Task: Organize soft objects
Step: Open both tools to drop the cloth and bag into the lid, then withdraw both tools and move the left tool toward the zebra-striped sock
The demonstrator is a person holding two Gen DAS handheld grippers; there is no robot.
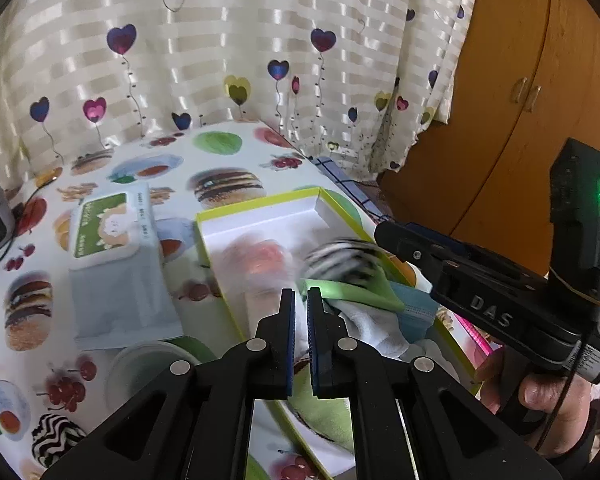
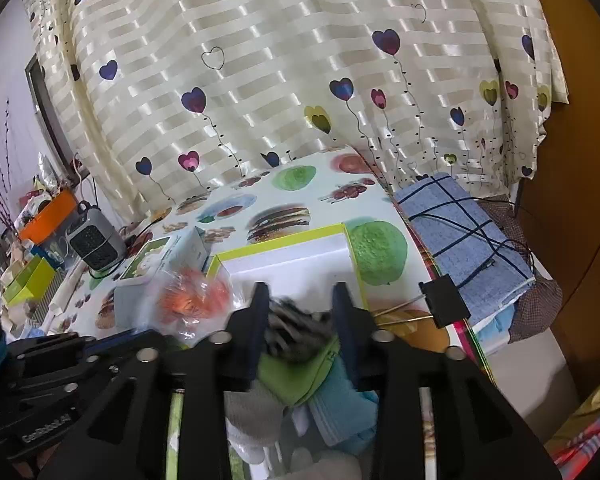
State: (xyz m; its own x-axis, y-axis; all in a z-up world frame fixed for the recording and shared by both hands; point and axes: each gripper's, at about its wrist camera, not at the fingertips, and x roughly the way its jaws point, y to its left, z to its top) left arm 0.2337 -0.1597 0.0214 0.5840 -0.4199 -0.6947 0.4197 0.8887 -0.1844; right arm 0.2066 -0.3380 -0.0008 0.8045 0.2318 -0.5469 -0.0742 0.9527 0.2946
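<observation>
blurred black-and-white striped scrunchie (image 2: 296, 326) over box (image 2: 284, 256)

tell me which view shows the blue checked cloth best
The right wrist view: the blue checked cloth lies in full at the table's right edge, a cable across it. The left wrist view catches only one corner under the curtain.

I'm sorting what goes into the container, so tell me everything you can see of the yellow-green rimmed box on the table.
The box is a shallow open tray, apparently cardboard, with a white inside and yellow-green rim. It lies flat on the food-print tablecloth, right of a tissue pack. Inside lie a clear bag with something orange, a blurred black-and-white striped item, and green, blue and white cloths at its near end.
</observation>
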